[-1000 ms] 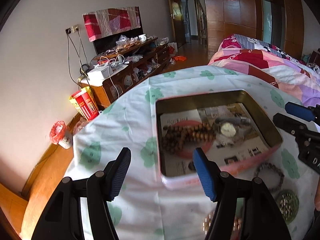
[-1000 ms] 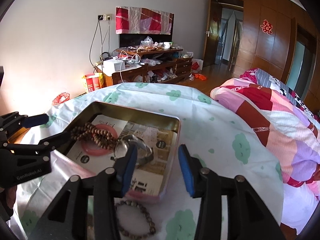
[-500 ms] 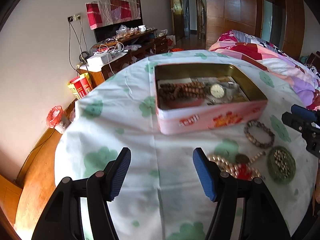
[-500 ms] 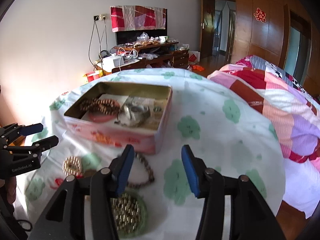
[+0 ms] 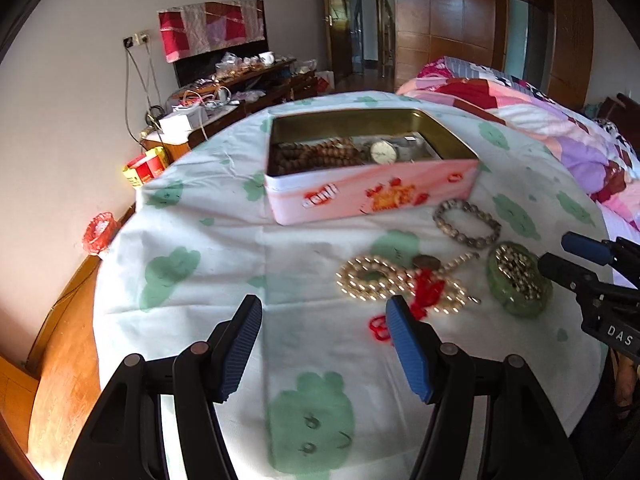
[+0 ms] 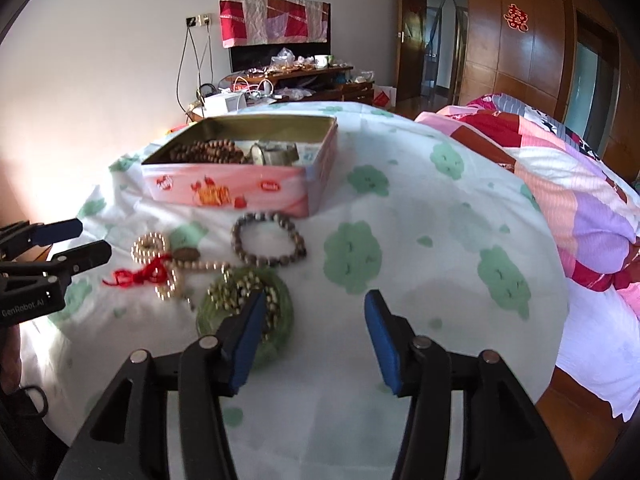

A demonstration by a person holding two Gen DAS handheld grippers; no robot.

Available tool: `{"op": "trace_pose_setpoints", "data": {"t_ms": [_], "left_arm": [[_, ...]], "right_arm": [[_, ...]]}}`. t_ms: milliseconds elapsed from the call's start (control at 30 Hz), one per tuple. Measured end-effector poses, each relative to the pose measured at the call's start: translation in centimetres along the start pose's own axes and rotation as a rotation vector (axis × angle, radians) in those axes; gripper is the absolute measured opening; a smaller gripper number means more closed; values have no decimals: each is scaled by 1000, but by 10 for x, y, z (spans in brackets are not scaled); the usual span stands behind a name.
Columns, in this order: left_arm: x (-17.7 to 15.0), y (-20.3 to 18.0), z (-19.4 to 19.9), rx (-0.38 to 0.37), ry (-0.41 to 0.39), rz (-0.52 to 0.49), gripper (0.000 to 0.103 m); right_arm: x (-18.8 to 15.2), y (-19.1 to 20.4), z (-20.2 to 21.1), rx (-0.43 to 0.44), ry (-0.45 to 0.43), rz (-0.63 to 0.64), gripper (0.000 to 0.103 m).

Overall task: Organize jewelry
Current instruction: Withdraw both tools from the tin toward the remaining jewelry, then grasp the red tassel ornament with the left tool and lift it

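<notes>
A pink open tin [image 5: 372, 194] [image 6: 224, 190] stands on the clothed table, holding brown wooden beads [image 5: 316, 154] [image 6: 208, 152] and a wristwatch [image 5: 383, 152] [image 6: 276, 154]. In front of it lie a grey bead bracelet [image 5: 466, 224] [image 6: 268, 240], a pale bead strand with a red tassel [image 5: 400, 284] [image 6: 160, 264] and a green dish with gold beads [image 5: 518, 280] [image 6: 244, 312]. My left gripper [image 5: 322, 332] is open and empty, near the tassel. My right gripper [image 6: 314, 328] is open and empty, its left finger over the dish.
The round table wears a white cloth with green clouds [image 6: 420, 240]. A quilted bed [image 6: 560, 168] stands to the right. A cluttered wooden TV stand [image 6: 288, 80] sits by the far wall. A red waste bag [image 5: 98, 232] lies on the floor left.
Both grippers have drawn back from over the tin toward the table's near edge. The loose jewelry in front of the tin has come into view. Both stay open.
</notes>
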State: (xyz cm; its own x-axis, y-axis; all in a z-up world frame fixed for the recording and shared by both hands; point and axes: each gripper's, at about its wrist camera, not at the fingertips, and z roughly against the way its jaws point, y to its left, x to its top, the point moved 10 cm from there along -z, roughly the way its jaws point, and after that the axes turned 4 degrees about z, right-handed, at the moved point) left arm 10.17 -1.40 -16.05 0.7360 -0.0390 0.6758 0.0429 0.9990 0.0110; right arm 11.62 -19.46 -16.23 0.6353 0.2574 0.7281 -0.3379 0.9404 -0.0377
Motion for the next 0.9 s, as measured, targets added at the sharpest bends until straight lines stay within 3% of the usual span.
{"op": "trace_pose_setpoints", "data": {"t_ms": [233,667,733,767,867,900], "left_arm": [[-1,-12,5,-17,-17,-34,65],[-11,-29,-5,-81,18,-66,64],[-15,-32,-10,-112,44,-63,39],[-17,-34,-12,-125,57,-62,19],[-18,-35,-12,-151,61,-58,1],[-18,-35,-10,-164,57,-54,0]], "right_arm": [[-1,-2,6,-4,-18,-14,61],[-6,3,-1,-11,-4,-13,61],[-6,2,-1,-11,-7,-15,61],[-6,2,-1,-11,-7,-16,61],[-6,2,-1,-12,-7,-15,61],[-7,2,-1,-12,-6,-15,61]]}}
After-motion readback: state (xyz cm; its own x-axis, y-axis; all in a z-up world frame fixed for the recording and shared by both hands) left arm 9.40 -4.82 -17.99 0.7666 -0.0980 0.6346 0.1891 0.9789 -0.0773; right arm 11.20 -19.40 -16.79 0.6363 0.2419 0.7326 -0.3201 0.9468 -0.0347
